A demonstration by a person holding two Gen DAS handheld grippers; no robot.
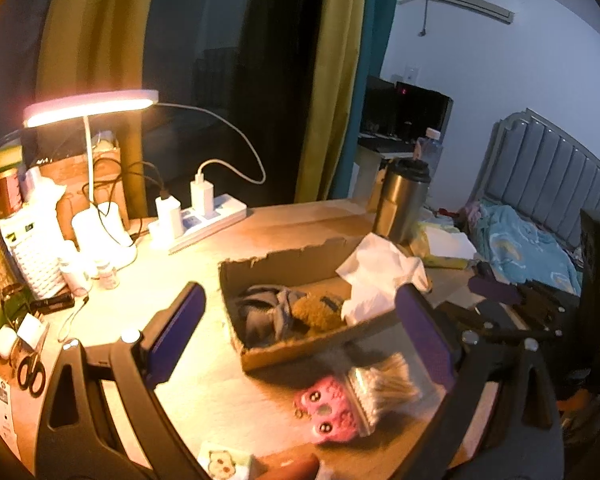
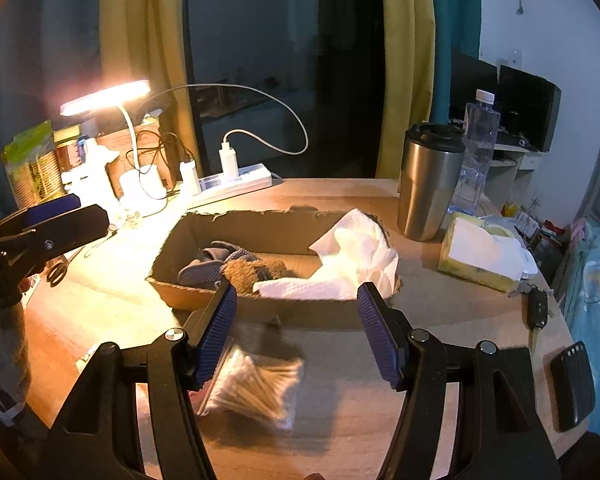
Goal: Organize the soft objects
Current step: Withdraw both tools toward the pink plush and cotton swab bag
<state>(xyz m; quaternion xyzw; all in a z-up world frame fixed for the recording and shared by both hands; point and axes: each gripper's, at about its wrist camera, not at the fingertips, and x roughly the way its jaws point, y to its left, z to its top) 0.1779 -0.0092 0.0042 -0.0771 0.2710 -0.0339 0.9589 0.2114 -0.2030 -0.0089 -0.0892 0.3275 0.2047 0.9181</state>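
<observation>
Nearest to me lay a clear bag of cotton swabs [image 2: 256, 386] on the tabletop [image 2: 440, 304], just under the right tool [image 2: 298, 334], whose purple pads stood wide apart with nothing between them. From the other wrist, the left tool [image 1: 296, 334] was just as wide and just as empty, with a pink toy [image 1: 332, 410] touching the swab bag below it. Beyond both sat the torn cardboard tray [image 2: 260, 228], already holding the soft things: a grey-blue cloth piece [image 2: 214, 262], a brown plush [image 2: 252, 272] against it, and crumpled white tissue [image 2: 352, 264] spilling over the right end. I judged the pink toy the likeliest next pick, though I could not tell whether it was soft. To do it well I would have come down over its middle, kept the pads clear of the slippery swab bag, closed gently, and lifted high enough to pass the ragged tray wall. Farther back, a steel tumbler [image 2: 430, 184], a water bottle [image 2: 478, 152] and a tissue pack [image 2: 482, 256] stood to the right; a power strip [image 2: 240, 182] and a lit desk lamp [image 2: 106, 98] crowded the left. Behind were yellow curtains [image 2: 404, 60], a dark window and a bed [image 1: 532, 248].
</observation>
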